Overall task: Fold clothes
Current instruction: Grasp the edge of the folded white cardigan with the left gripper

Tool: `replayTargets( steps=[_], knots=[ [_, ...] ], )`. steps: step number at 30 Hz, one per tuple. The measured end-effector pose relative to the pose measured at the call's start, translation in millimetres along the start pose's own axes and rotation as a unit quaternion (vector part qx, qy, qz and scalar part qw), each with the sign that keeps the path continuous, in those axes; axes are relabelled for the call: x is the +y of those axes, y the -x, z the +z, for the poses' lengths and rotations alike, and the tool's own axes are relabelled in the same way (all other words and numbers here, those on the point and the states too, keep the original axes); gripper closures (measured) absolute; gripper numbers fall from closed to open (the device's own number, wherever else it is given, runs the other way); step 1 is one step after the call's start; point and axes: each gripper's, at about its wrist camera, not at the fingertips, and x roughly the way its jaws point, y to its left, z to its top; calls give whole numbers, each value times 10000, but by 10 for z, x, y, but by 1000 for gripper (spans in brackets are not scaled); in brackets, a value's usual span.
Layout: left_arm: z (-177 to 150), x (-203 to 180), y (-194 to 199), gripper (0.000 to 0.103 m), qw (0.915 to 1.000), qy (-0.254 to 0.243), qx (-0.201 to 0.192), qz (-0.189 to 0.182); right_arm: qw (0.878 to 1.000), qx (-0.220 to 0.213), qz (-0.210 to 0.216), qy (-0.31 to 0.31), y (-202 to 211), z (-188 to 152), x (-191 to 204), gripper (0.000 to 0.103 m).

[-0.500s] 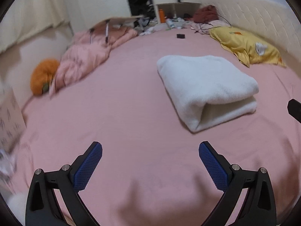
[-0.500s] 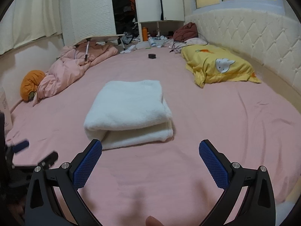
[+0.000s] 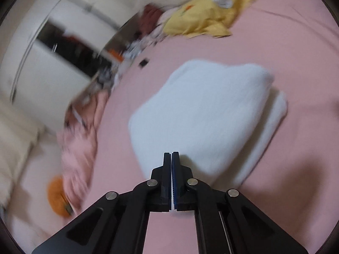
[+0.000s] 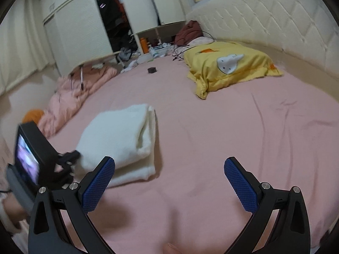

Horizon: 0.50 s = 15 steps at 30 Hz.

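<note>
A folded white towel (image 3: pixel 203 110) lies on the pink bed sheet (image 3: pixel 286 63). My left gripper (image 3: pixel 171 155) is shut, its blue pads pressed together with nothing seen between them. Its tips sit at the towel's near edge; whether they touch it I cannot tell. In the right wrist view the towel (image 4: pixel 120 139) lies left of centre, with the left gripper (image 4: pixel 74 155) at its near left corner. My right gripper (image 4: pixel 169 177) stands wide open over bare sheet (image 4: pixel 233 127), to the right of the towel and holding nothing.
A yellow pillow (image 4: pixel 228 67) lies at the back right against the padded headboard (image 4: pixel 264 21). A crumpled pink quilt (image 4: pixel 78 93) and an orange cushion (image 4: pixel 32 114) line the left edge. A small black object (image 4: pixel 152 70) sits far back. Clutter and a wardrobe stand beyond.
The left gripper has gone from wide open to shut and swung right toward the towel, its view now rolled and blurred. The right gripper has shifted right, so the towel sits further left.
</note>
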Motion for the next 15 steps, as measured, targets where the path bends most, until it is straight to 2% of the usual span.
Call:
replayTargets(
  steps=[1, 2, 3, 4, 5, 8, 11, 13, 14, 15],
  knots=[
    [91, -98, -16, 71, 9995, -286, -42, 149, 10000, -13, 9, -66, 3, 19, -34, 0],
    [177, -218, -25, 33, 9975, -578, -119, 395, 9999, -31, 15, -101, 10, 33, -65, 0],
    [222, -299, -6, 15, 9948, -768, -303, 600, 9999, -54, 11, -123, 14, 49, -88, 0],
    [258, -387, 17, 14, 9914, -978, -493, 717, 9999, -63, 33, -154, 18, 57, -106, 0],
    [305, -489, 16, 14, 9878, -1220, -599, 762, 9998, -64, 66, -189, 22, 60, -122, 0],
    [434, -650, -97, 14, 9837, -1590, -444, 710, 9996, -70, 119, -236, 33, 67, -145, 0],
    [502, -646, -186, 21, 9859, -1601, -279, 390, 9996, -104, 138, -242, 46, 71, -155, 0],
    [530, -563, -159, 51, 9896, -1400, -108, -298, 9991, -115, 200, -352, 59, 78, -187, 0],
    [551, -504, -137, 80, 9898, -1235, 5, -715, 9987, -124, 227, -430, 64, 80, -212, 0],
    [571, -442, -110, 81, 9893, -1049, 79, -1010, 9980, -152, 266, -554, 82, 88, -260, 0]
  ],
)
